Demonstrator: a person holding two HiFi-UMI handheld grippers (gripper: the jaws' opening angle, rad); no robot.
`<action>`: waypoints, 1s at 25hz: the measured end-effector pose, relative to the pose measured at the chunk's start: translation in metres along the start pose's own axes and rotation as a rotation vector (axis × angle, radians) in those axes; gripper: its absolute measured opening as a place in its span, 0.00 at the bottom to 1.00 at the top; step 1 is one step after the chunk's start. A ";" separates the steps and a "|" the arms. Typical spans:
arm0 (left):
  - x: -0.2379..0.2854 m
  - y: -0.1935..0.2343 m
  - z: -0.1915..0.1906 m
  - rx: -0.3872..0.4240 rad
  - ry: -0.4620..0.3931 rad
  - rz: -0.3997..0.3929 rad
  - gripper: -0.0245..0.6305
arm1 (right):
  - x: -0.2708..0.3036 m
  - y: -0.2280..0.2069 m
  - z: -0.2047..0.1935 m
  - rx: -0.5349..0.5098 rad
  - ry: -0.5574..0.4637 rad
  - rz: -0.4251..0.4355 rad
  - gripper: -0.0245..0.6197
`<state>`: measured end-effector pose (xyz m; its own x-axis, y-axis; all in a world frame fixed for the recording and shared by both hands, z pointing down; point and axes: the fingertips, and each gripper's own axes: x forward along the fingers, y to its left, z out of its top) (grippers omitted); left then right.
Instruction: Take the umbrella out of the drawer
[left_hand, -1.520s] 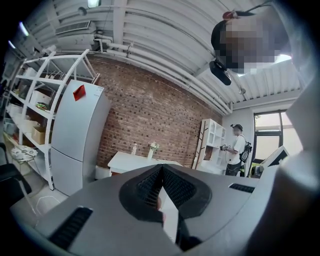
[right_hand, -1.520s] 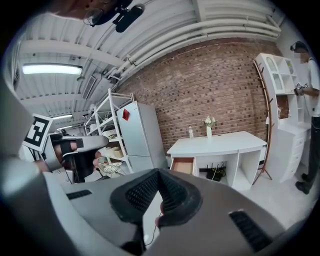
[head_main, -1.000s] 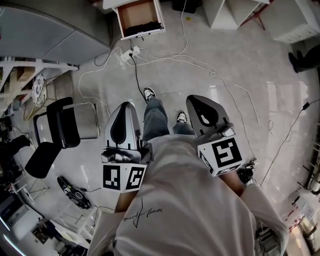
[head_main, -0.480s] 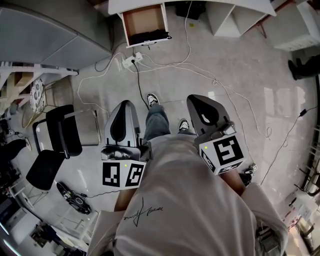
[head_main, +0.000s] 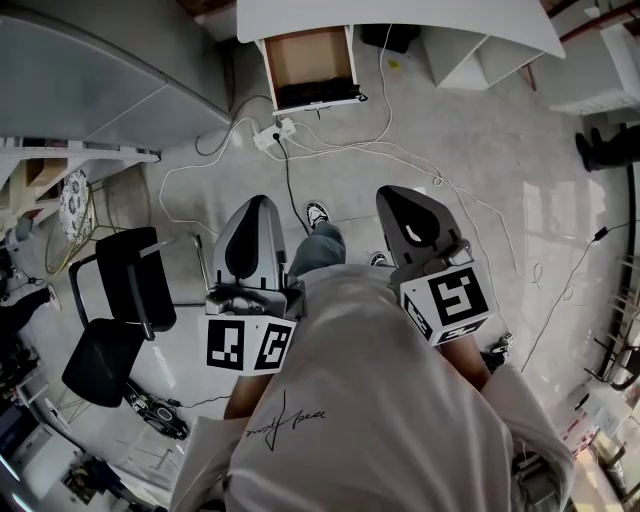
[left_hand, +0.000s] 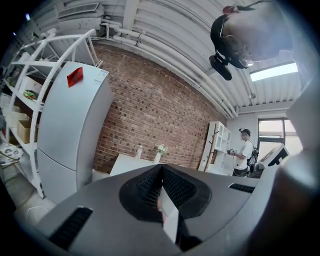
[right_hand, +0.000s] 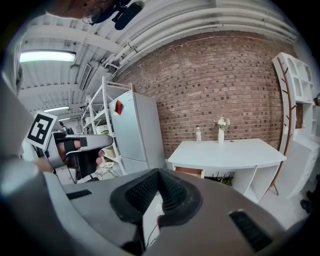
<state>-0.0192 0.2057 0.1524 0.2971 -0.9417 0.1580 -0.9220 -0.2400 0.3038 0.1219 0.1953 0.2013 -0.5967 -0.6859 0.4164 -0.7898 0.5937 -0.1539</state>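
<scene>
Umbrella (head_main: 318, 95): prob. the dark bundle at front of open drawer (head_main: 305, 55) under desk (head_main: 420, 18), well ahead. Likely light, slick fabric over stiff core; grab mid-body w/ firm pinch. Left gripper (head_main: 257, 203) & right gripper (head_main: 393, 193): jaws pressed together, empty.

We see a glossy pale floor (head_main: 470, 140) mirroring the lights, a drawer (head_main: 305, 55) lined in matt brown wood, a rough brick wall (right_hand: 220, 85), a smooth white fridge (left_hand: 70, 125), and matt grey plastic shells on the left gripper (left_hand: 161, 175) and right gripper (right_hand: 159, 177), with ribbed black pads (right_hand: 138, 195)
</scene>
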 end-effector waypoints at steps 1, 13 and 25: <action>0.004 0.008 0.003 -0.001 0.001 -0.005 0.06 | 0.009 0.002 0.004 -0.002 0.001 -0.002 0.06; 0.044 0.081 0.023 -0.004 0.025 -0.064 0.06 | 0.087 0.022 0.033 -0.016 0.018 -0.031 0.06; 0.059 0.111 0.021 -0.016 0.043 -0.060 0.06 | 0.121 0.030 0.044 -0.083 0.053 -0.001 0.06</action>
<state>-0.1094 0.1184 0.1758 0.3625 -0.9146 0.1790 -0.8982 -0.2917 0.3289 0.0194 0.1119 0.2076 -0.5859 -0.6645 0.4639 -0.7747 0.6273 -0.0798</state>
